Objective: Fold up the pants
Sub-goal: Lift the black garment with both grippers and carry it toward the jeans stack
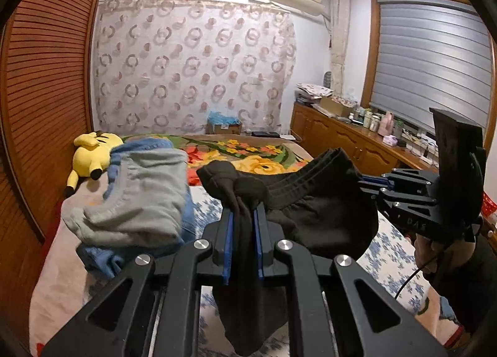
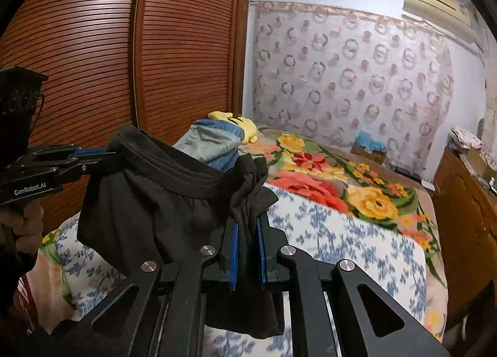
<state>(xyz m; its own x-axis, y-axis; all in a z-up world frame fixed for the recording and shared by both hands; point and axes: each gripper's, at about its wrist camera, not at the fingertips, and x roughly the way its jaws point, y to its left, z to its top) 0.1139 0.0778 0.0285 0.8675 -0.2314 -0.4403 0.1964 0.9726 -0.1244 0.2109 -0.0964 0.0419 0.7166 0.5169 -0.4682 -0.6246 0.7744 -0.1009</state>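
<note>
While the pants (image 1: 313, 201) hung in the air above the bed (image 1: 394, 251), their black waistband stretched between both grippers. The left gripper (image 1: 243, 217) had its jaws pinching a bunched end of the fabric, and the right gripper (image 2: 248, 232) pinched the other end the same way. Cloth drooped below each set of blue pads (image 1: 230, 232). Behind the pants, a stack of grey and blue clothes (image 1: 139, 201) lay on the bed, beside a yellow plush (image 1: 93, 152). A slatted wardrobe (image 2: 155, 46) stood alongside the bed.
</note>
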